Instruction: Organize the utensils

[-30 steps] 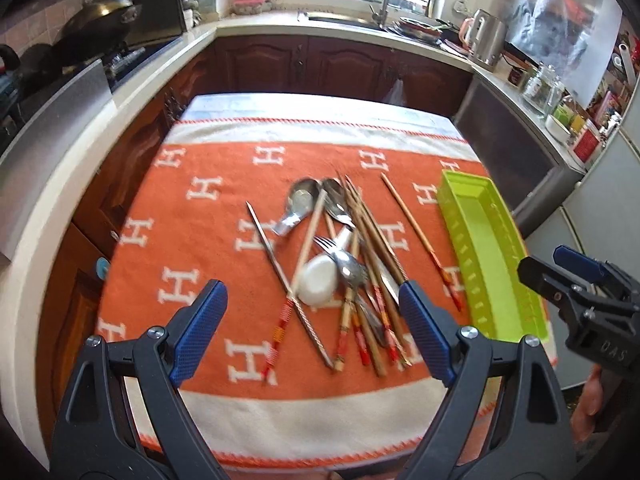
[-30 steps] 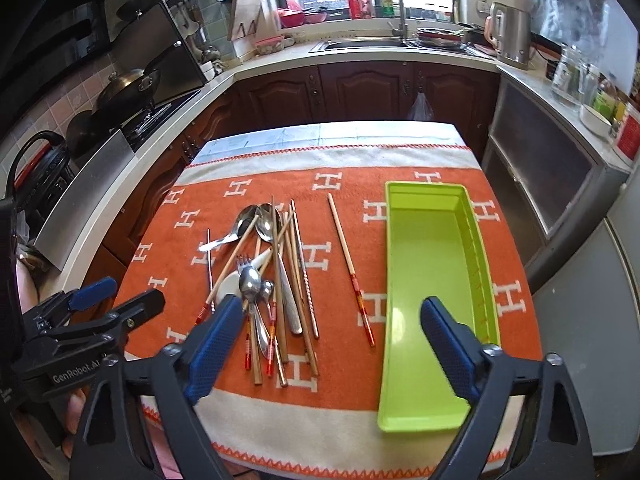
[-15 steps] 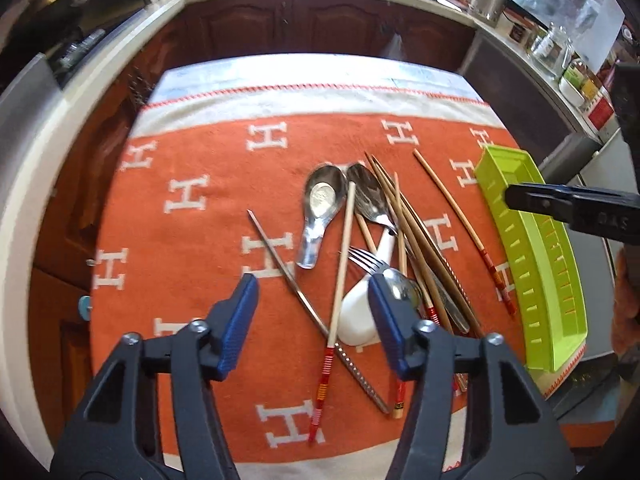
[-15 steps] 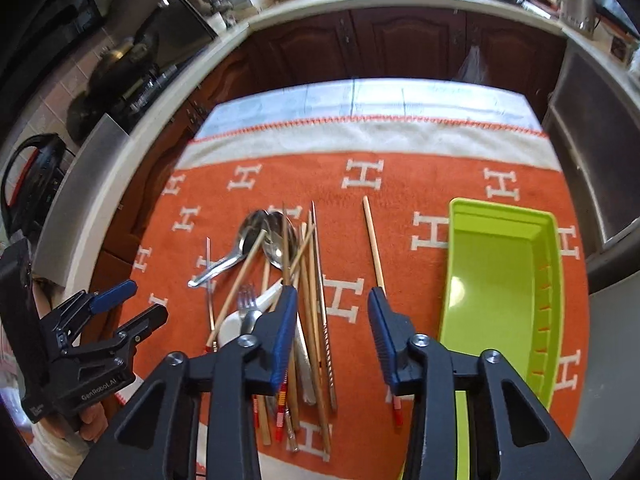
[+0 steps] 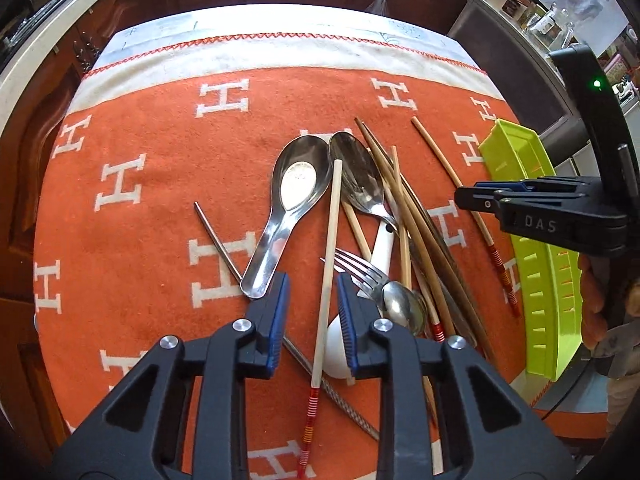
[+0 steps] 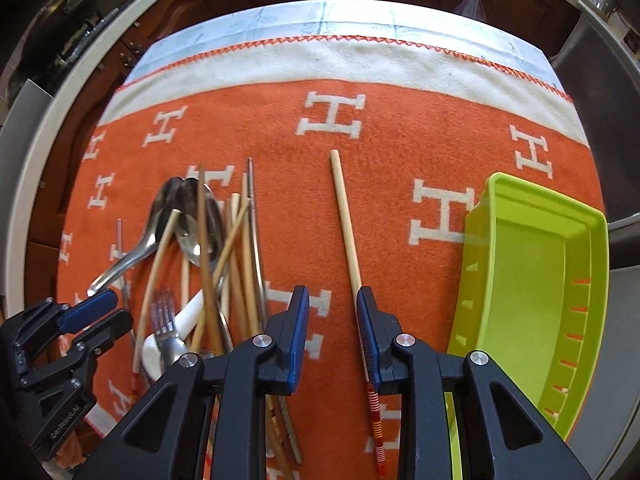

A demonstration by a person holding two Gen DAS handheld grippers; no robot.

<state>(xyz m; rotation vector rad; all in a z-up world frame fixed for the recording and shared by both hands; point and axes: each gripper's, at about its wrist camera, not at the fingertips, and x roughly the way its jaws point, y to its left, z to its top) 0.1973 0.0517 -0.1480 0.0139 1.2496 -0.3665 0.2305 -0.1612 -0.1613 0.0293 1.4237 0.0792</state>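
So far, nothing is sorted.
Green tray: empty, right of frame.
Utensil pile: unsorted, centre.
Left gripper: closing around pale chopstick, not yet pinching.
Right gripper: closing; lone chopstick beside its right pad.

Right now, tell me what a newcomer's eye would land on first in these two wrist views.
The orange blanket with white H letters fills both views, with a tangled pile of chopsticks, spoons and a fork heaped on it. Beside the pile sits an empty lime-green tray. Each gripper is closing around a chopstick: the left gripper over a pale one in the pile, the right gripper over the lone chopstick lying apart.
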